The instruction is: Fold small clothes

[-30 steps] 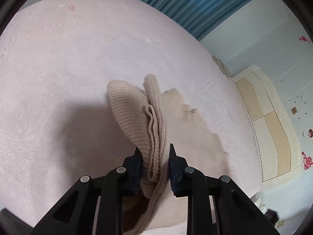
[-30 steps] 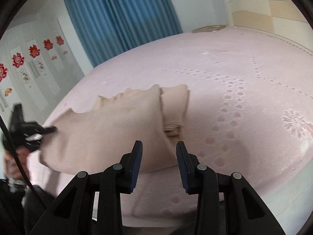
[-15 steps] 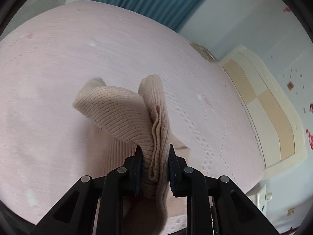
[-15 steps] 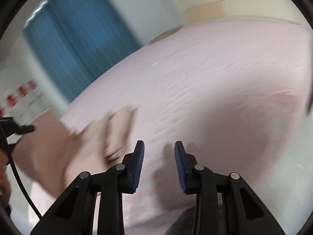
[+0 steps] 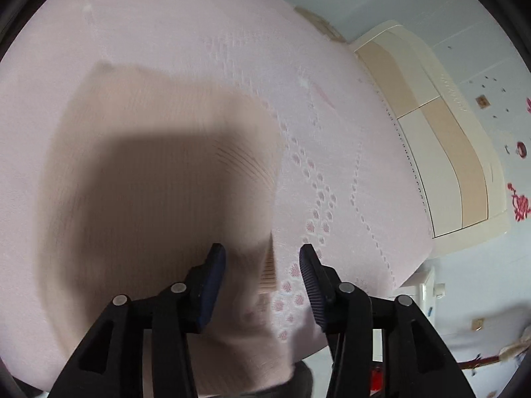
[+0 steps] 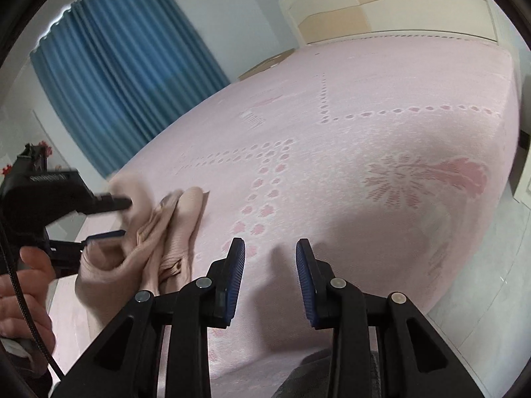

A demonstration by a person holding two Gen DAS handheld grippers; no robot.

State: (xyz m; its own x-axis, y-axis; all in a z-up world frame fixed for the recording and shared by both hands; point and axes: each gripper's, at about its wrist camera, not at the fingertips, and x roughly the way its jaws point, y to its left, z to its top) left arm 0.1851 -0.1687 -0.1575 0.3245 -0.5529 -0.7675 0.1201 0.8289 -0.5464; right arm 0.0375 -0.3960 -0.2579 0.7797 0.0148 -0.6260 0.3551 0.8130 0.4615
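L tool (image 5: 262,265) jaws just opening, releasing beige knit garment (image 5: 159,172) onto pink bed (image 5: 348,132) so the fold drops flat. R tool (image 6: 270,265) part-open, empty, parked clear over the bed.

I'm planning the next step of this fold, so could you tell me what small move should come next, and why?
Probably draw the left hand-held gripper back from the beige knit garment. Its jaws have just been opening and stand apart with the pads off the cloth, which lies folded over on the pink bedspread. The right hand-held gripper is open and empty.
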